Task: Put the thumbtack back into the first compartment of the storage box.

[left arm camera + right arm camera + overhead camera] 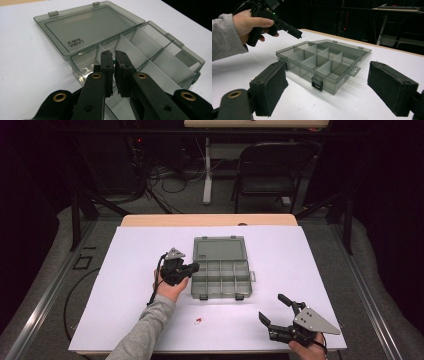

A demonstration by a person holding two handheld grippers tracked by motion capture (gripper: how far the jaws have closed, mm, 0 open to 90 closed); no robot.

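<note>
We see a white table point(125, 285) with a smoky grey compartment box point(221, 277) lying near its middle, its lid point(220, 248) thrown fully open and flat on the far side, hinged to the divided tray. The tray has rows of small compartments set off by thin partitions, and two dark latches on its near wall.

Our left gripper point(194, 268) hangs just above the tray's left end, tips pointing into the box over a corner compartment. In the left gripper view its jaws are clenched almost together, and a tiny green item point(114, 61) shows in the narrow slit between the pads; we cannot tell what it is. The box lies directly beneath and ahead of these tips.

Our right gripper point(271, 309) rests near the table's front right corner, well apart from the box, jaws spread wide with nothing between them; the box sits ahead of it, framed between the two pads.

A small red-and-white piece point(198, 321) lies on the table in front of the box, between the two hands.
</note>
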